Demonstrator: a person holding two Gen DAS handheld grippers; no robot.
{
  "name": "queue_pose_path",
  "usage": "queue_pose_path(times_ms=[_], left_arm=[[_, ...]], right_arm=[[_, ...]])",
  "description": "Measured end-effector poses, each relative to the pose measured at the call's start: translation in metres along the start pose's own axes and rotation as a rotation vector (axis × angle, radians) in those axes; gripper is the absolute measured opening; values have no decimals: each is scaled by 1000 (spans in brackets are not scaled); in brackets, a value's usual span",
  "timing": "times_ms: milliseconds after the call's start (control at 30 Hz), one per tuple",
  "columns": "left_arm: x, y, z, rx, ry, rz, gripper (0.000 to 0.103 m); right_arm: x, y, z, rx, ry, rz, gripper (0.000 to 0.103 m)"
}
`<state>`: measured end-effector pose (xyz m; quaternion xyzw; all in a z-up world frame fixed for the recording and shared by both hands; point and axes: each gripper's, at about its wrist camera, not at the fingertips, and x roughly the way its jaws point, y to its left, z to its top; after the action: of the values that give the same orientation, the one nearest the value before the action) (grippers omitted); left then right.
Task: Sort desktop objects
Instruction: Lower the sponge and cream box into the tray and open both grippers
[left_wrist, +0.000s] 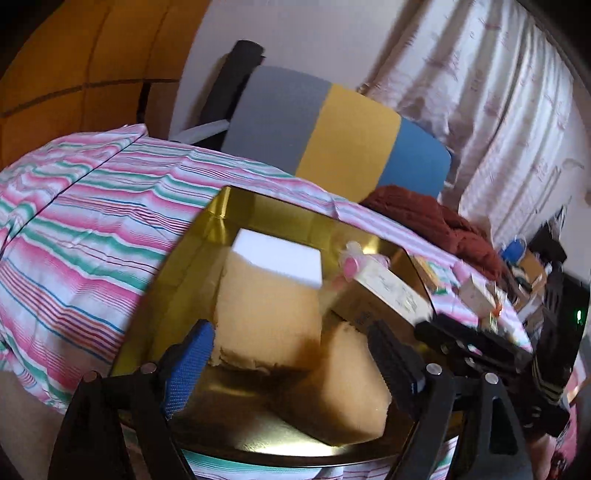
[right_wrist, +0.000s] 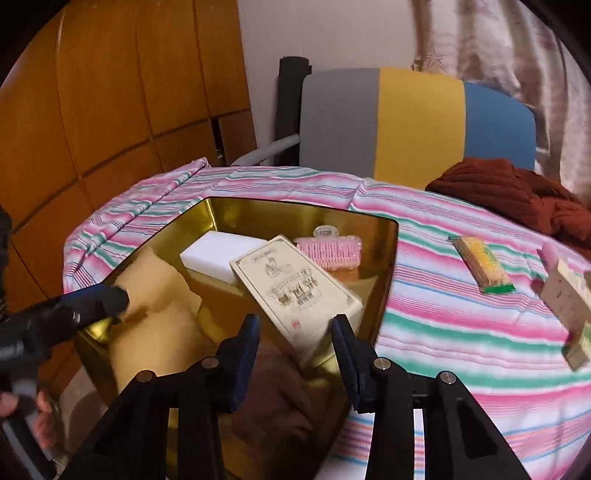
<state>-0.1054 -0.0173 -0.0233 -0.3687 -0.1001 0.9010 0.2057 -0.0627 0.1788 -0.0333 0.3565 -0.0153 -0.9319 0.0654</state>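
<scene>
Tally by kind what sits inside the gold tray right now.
Tan sponge blocks: 2
White foam block: 1
Cream printed carton: 1
Pink hair claw clip: 1
Total: 5

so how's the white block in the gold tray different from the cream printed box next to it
The white block is plain, with no markings; the cream printed box carries ornate printing on its top face. The block lies flat near the back of the gold tray, while the box sits tilted and reaches nearer the camera. The box looks longer. Both are rectangular and inside the tray.
</scene>
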Motion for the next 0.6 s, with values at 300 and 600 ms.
queue_pose_path(times_ms=[300,600], left_arm=[[-13,-12,6,-35,-40,36,87],[-6,-54,7,-120,35,-105,85]], right_arm=[[-47,-44,-19,158,-147,40,56],[-78,-142,-66,364,-156,-154,71]])
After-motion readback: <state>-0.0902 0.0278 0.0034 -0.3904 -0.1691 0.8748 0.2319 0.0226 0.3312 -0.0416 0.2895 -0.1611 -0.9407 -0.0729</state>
